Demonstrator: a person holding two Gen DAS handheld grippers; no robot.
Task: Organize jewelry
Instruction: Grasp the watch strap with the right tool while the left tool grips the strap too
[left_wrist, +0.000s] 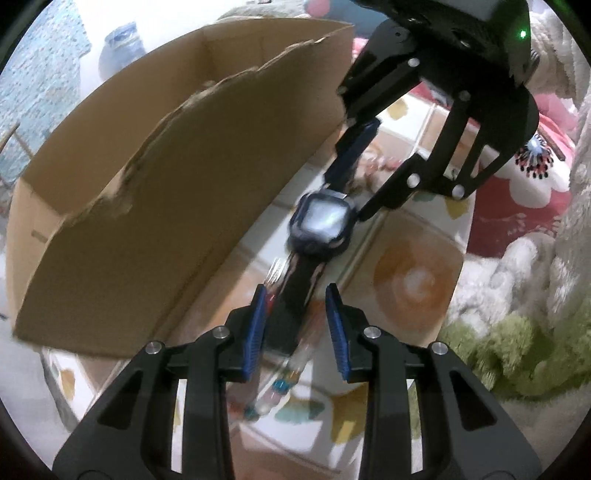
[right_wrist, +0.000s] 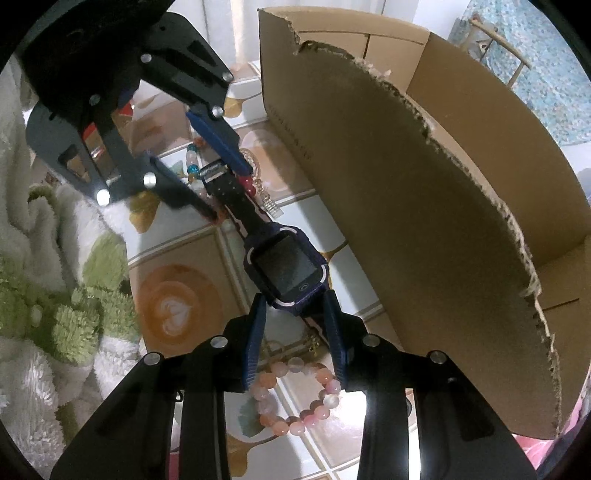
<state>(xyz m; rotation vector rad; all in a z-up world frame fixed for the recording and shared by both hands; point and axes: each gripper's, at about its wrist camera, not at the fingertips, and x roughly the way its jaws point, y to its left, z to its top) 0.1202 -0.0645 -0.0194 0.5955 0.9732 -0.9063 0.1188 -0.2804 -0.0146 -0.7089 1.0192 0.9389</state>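
Observation:
A dark blue smartwatch with a square screen is stretched between my two grippers above a patterned mat. My left gripper has its blue pads either side of one strap end; a gap shows on the right pad. My right gripper closes on the watch just below its case, on the other strap. Each gripper shows in the other's view: the right one, the left one. A pink bead bracelet lies under the right gripper. More beads lie near the left one.
A torn cardboard box stands open beside the watch; it also shows in the right wrist view. White and green fluffy fabric and a pink floral cloth border the mat.

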